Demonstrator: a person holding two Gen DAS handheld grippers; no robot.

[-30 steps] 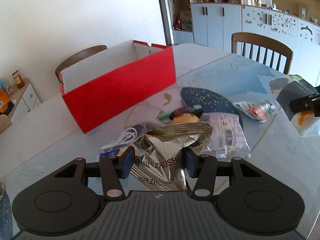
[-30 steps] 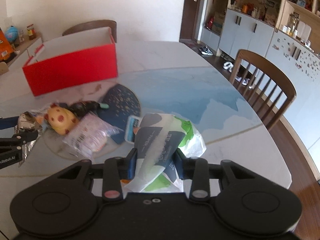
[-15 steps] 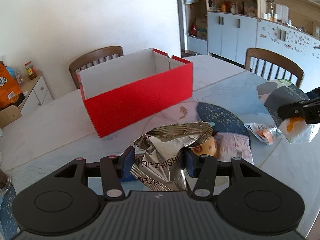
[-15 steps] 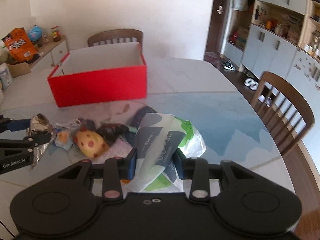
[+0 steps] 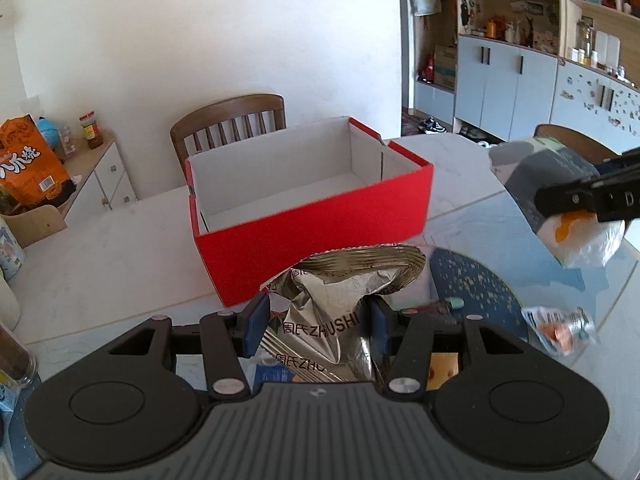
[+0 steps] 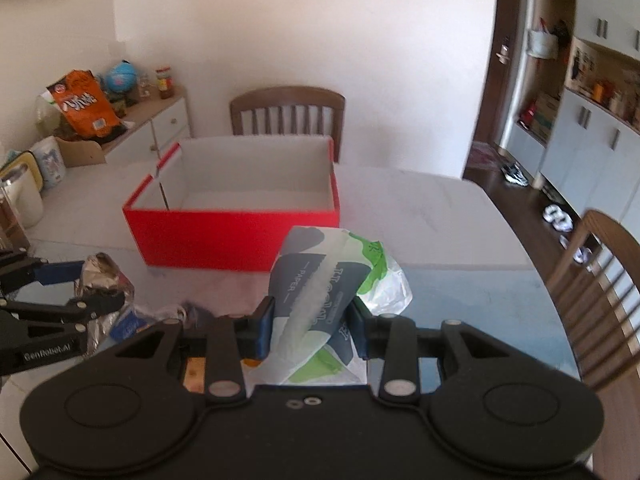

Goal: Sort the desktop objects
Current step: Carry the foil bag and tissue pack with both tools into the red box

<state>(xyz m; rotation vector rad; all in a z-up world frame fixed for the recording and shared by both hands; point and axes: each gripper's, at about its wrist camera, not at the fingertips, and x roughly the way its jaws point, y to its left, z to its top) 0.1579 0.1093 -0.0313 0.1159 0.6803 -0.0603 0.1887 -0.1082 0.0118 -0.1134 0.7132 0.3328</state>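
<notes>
Both fingers of the left gripper (image 5: 317,322) are clamped on a light, crinkly foil snack bag (image 5: 340,300), held short of the red box (image 5: 316,216); the right gripper (image 6: 312,328) is pinched on a soft tissue pack (image 6: 324,296), best gripped mid-body.

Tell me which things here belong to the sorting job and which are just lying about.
Job: silver snack bag in left tongs; tissue pack in right tongs; red box; small wrapped snack.

Lying about: orange chip bag, globe, chair, cabinets.
</notes>
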